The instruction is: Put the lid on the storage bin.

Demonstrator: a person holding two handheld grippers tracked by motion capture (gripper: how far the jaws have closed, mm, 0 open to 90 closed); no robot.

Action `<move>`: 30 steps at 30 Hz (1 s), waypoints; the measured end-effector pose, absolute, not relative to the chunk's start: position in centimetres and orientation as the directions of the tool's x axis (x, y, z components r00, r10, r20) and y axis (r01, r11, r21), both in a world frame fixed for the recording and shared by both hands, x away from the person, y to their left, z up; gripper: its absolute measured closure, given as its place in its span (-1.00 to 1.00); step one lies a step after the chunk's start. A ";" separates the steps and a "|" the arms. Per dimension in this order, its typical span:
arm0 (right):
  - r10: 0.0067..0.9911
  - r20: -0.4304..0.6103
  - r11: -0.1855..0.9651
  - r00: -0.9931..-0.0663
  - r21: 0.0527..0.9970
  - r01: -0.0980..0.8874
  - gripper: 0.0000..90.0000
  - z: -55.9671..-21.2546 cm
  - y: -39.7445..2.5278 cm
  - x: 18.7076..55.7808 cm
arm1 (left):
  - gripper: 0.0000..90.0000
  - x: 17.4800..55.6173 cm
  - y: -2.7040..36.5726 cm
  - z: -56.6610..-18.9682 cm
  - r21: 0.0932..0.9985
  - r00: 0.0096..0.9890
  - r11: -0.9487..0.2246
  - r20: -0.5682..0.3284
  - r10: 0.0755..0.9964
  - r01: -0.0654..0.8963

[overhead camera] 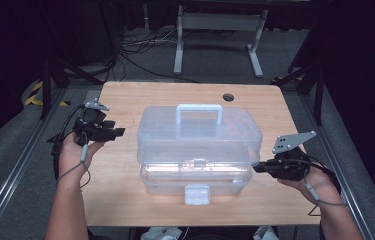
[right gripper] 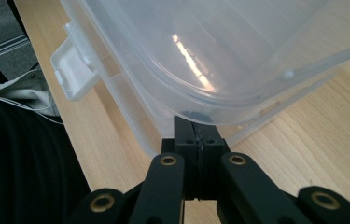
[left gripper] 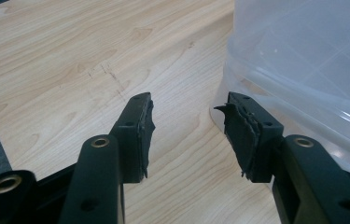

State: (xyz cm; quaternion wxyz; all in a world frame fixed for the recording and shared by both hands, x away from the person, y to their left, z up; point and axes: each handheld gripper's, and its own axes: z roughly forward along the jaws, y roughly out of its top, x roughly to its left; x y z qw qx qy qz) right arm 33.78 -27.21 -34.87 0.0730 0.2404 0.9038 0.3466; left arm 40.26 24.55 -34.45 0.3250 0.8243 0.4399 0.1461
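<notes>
A clear plastic toolbox [overhead camera: 200, 145] with a white handle [overhead camera: 199, 114] stands in the middle of the wooden table [overhead camera: 125, 95]. Its white front latch [overhead camera: 197, 194] hangs down, undone. The lid's front edge looks slightly lifted off the base. My right gripper [overhead camera: 256, 167] is shut, its tips [right gripper: 196, 122] tucked under the lid's rim [right gripper: 238, 105] at the box's front right corner. Nothing shows between its jaws. My left gripper [overhead camera: 117, 132] is open over bare wood just left of the box, and nothing lies between its pads [left gripper: 186, 121]. The box wall [left gripper: 303, 60] stands beside its right jaw.
A round cable hole [overhead camera: 228, 97] sits near the table's far edge. Bare wood [left gripper: 70, 56] stretches left of the box and also to its right [right gripper: 312, 135]. Metal frame rails run along both sides of the table, and cables lie on the floor behind it.
</notes>
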 end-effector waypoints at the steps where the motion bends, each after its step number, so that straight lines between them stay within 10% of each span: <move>1: 0.485 0.035 0.644 -0.874 0.662 0.384 1.00 -34.9 -27.2 33.8 | 0.16 40.3 24.5 -34.4 0.664 0.570 -0.402 -0.045 0.820 0.630; 30: 0.460 0.036 0.720 -0.887 0.570 0.396 1.00 -35.9 -26.6 33.9 | 0.16 40.4 24.4 -34.6 0.648 0.578 -0.416 -0.047 0.815 0.638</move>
